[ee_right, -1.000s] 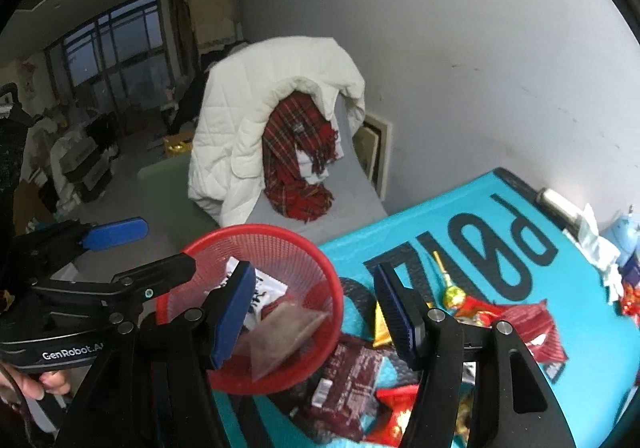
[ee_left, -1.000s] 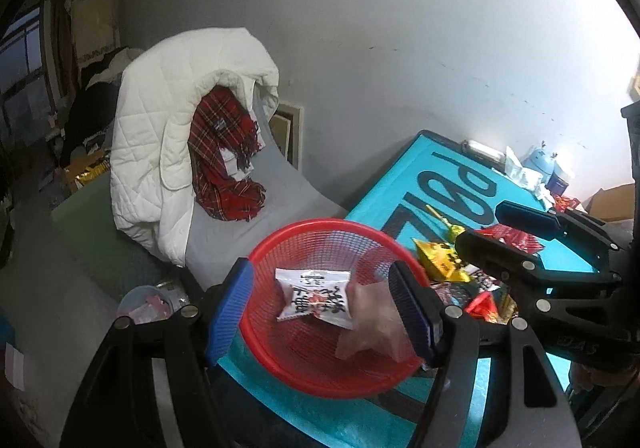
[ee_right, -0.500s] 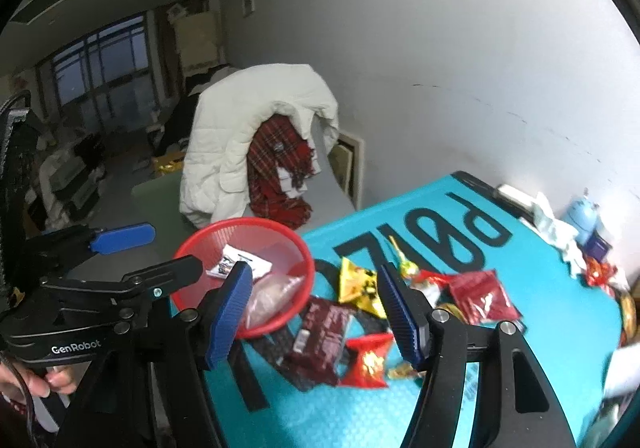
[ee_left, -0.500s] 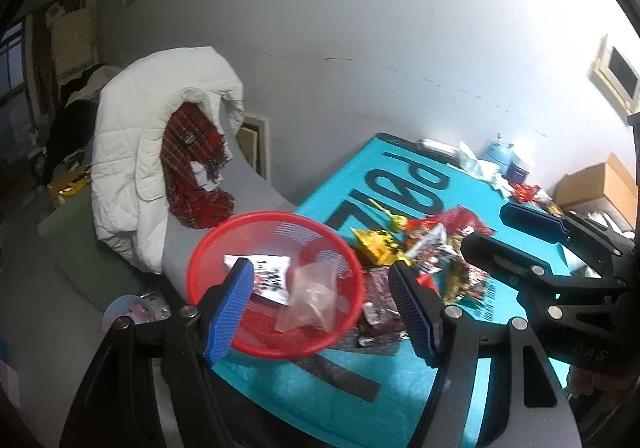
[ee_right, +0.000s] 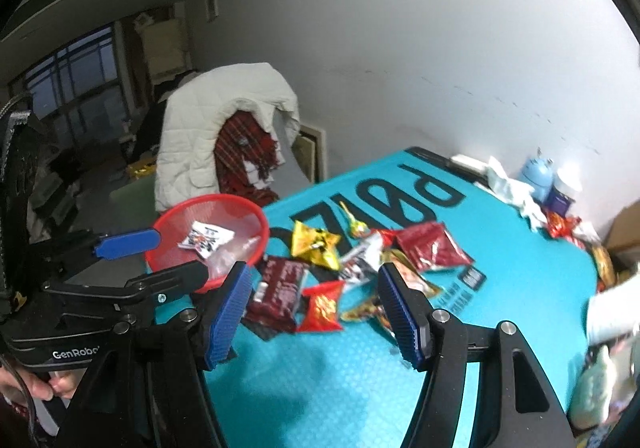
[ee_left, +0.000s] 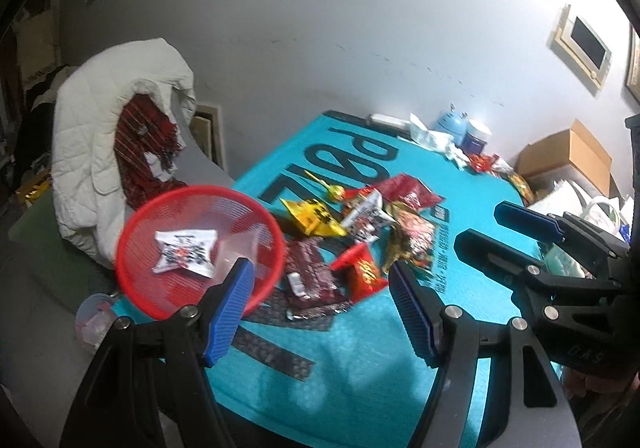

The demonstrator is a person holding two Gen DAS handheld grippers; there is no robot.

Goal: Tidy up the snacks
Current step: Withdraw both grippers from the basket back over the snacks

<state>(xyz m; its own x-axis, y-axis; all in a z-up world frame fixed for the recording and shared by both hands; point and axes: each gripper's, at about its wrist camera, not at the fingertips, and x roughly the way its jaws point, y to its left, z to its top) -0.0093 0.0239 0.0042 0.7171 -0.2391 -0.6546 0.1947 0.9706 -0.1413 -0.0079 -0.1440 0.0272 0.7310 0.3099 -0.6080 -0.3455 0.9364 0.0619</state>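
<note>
Both tools hang above the near edge of the tabletop (ee_left: 360,368), which is covered in a teal cloth with big dark letters. The left hand-held gripper (ee_left: 320,304) has its blue pads spread wide with nothing between them; the right hand-held gripper (ee_right: 314,304) is just the same, wide apart and empty.

The snacks lie ahead of both tools in a loose heap near the middle of the cloth. A dark brown chocolate wrapper (ee_right: 280,290) sits nearest, just beyond the right tool's left pad, with a small red chip bag (ee_right: 322,306) touching its right side. Behind these lie a yellow packet (ee_right: 314,244), a white-and-red packet (ee_right: 360,260) and a larger red bag (ee_right: 432,248), overlapping one another, and a lollipop (ee_right: 356,226) rests at the far edge of the heap.

At the left corner of the cloth sits a red mesh basket (ee_left: 136,232), just beside the chocolate wrapper. Inside it lie a white packet with black print (ee_left: 186,250) and a clear pouch (ee_left: 240,252). From the left tool's camera its own left pad covers part of the basket's near rim.

Beyond the basket, a white quilted jacket (ee_right: 208,140) and a red plaid scarf (ee_right: 244,156) hang over a chair. Against the far wall stand a pale blue bottle (ee_left: 450,124) and a jar (ee_left: 478,136), with crumpled tissue (ee_left: 430,136) beside them.
</note>
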